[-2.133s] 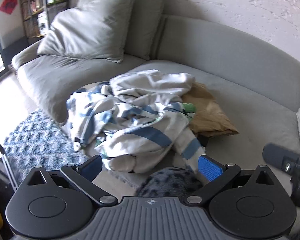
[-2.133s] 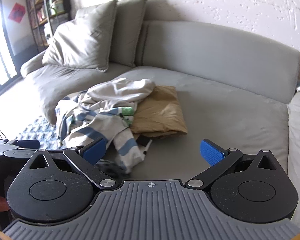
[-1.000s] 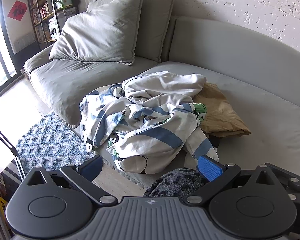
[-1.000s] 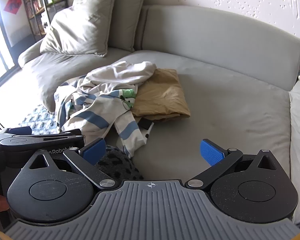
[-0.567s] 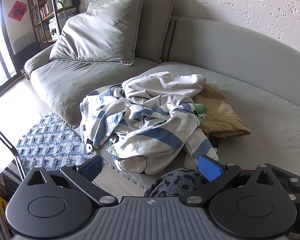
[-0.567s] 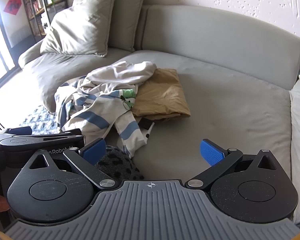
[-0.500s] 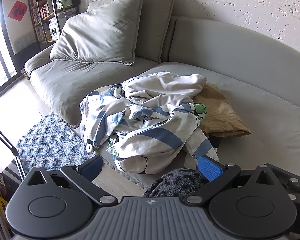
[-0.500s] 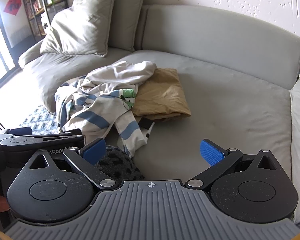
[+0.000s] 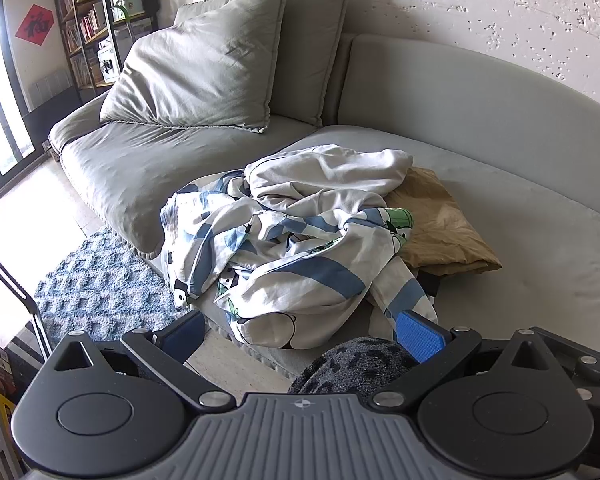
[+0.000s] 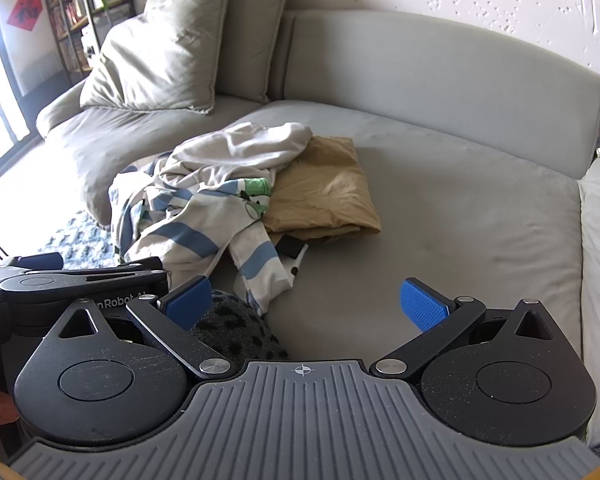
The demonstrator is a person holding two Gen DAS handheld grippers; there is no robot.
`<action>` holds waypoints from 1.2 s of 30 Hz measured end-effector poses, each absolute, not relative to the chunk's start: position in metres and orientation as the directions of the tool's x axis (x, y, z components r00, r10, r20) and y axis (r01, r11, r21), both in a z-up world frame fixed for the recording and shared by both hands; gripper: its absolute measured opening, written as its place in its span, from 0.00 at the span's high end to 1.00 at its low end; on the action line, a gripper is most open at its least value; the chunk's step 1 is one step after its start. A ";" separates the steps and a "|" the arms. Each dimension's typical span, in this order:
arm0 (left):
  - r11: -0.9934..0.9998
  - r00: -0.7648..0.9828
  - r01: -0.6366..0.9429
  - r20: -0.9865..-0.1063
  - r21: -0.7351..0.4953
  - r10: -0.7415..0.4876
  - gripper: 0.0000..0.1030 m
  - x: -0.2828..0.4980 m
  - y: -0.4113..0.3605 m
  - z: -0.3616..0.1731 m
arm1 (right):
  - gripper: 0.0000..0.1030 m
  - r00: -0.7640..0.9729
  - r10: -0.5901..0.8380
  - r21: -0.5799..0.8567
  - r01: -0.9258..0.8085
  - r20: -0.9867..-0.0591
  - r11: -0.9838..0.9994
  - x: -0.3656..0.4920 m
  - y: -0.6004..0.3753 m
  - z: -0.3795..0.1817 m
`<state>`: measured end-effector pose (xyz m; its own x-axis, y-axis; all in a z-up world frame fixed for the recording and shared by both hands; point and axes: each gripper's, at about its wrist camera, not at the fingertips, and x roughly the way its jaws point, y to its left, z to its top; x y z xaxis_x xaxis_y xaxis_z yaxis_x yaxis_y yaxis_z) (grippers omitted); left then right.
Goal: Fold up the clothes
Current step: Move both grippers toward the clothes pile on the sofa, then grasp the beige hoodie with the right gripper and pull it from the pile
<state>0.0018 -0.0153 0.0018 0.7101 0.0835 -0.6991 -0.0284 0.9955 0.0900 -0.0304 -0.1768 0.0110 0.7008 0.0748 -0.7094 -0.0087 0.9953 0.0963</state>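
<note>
A crumpled white garment with blue stripes and cartoon prints [image 9: 300,240] lies heaped on the grey sofa seat [image 9: 532,264], partly hanging over the front edge; it also shows in the right wrist view [image 10: 208,204]. A tan garment [image 9: 440,224] lies flat beside and partly under it, also in the right wrist view [image 10: 328,188]. My left gripper [image 9: 300,334] is open and empty, held in front of the heap. My right gripper [image 10: 304,304] is open and empty, above the bare seat to the right of the clothes.
Two large grey cushions [image 9: 204,68] lean at the sofa's back left. A blue patterned rug [image 9: 96,280] lies on the floor. A dark spotted fabric [image 9: 352,364] sits just below the left gripper. A bookshelf [image 9: 96,20] stands at far left. The left gripper body [image 10: 72,284] shows in the right view.
Both grippers pulled back and steadied about a second ago; since then nothing has visibly moved. Both stay open.
</note>
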 end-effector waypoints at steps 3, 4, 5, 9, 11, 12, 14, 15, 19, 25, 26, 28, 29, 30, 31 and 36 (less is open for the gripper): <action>0.996 0.709 -0.029 -0.700 0.089 0.083 0.01 0.002 -0.015 0.001 | 0.00 0.700 0.075 0.098 -0.008 -0.711 0.995 -0.030 -0.178 0.011; 0.996 0.708 -0.029 -0.701 0.089 0.083 0.01 0.002 -0.015 0.001 | 0.00 0.700 0.074 0.098 -0.007 -0.711 0.995 -0.030 -0.178 0.011; 0.996 0.707 -0.029 -0.702 0.089 0.083 0.01 0.002 -0.015 0.001 | 0.00 0.699 0.074 0.097 -0.006 -0.711 0.995 -0.029 -0.178 0.011; 0.996 0.706 -0.032 -0.704 0.083 0.082 0.01 0.003 -0.015 0.000 | 0.00 0.698 0.075 0.103 -0.002 -0.712 0.995 -0.028 -0.179 0.010; 0.997 0.705 -0.025 -0.706 0.068 0.065 0.01 0.004 -0.013 0.000 | 0.00 0.697 0.078 0.108 -0.001 -0.713 0.994 -0.028 -0.180 0.009; 0.998 0.706 -0.017 -0.706 0.054 0.050 0.01 0.006 -0.011 0.000 | 0.00 0.696 0.083 0.112 -0.003 -0.713 0.994 -0.026 -0.180 0.009; 1.000 0.717 -0.014 -0.696 0.025 0.028 0.01 0.009 -0.006 0.000 | 0.00 0.704 0.092 0.122 -0.009 -0.704 0.993 -0.023 -0.181 0.010; 1.000 0.723 -0.021 -0.690 0.016 0.026 0.01 0.011 -0.003 0.000 | 0.00 0.709 0.097 0.126 -0.011 -0.699 0.992 -0.020 -0.181 0.011; 0.998 0.737 -0.062 -0.675 -0.013 0.037 0.01 0.023 0.011 -0.001 | 0.00 0.737 0.097 0.152 0.007 -0.668 0.988 -0.005 -0.188 0.014; 0.993 0.748 -0.110 -0.661 -0.030 0.063 0.01 0.051 0.030 -0.008 | 0.00 0.758 0.153 0.231 -0.004 -0.634 0.973 0.040 -0.191 0.003; 0.993 0.750 -0.118 -0.658 -0.029 0.070 0.01 0.057 0.032 -0.010 | 0.00 0.757 0.157 0.226 -0.012 -0.634 0.974 0.049 -0.188 0.001; 0.991 0.753 -0.133 -0.652 -0.026 0.084 0.01 0.068 0.038 -0.012 | 0.00 0.755 0.165 0.219 -0.029 -0.635 0.975 0.069 -0.181 -0.004; 0.990 0.755 -0.141 -0.649 -0.024 0.092 0.01 0.073 0.040 -0.014 | 0.00 0.745 0.186 0.237 -0.038 -0.641 0.971 0.081 -0.179 -0.006; 0.989 0.756 -0.149 -0.647 -0.023 0.099 0.01 0.079 0.043 -0.015 | 0.00 0.734 0.208 0.256 -0.048 -0.647 0.965 0.092 -0.176 -0.008; 0.988 0.755 -0.153 -0.648 -0.026 0.100 0.01 0.084 0.045 -0.016 | 0.00 0.716 0.240 0.287 -0.058 -0.656 0.956 0.104 -0.174 -0.011; 0.981 0.737 -0.191 -0.666 -0.046 0.112 0.01 0.101 0.056 -0.024 | 0.11 0.638 0.350 0.409 -0.060 -0.686 0.911 0.155 -0.160 -0.026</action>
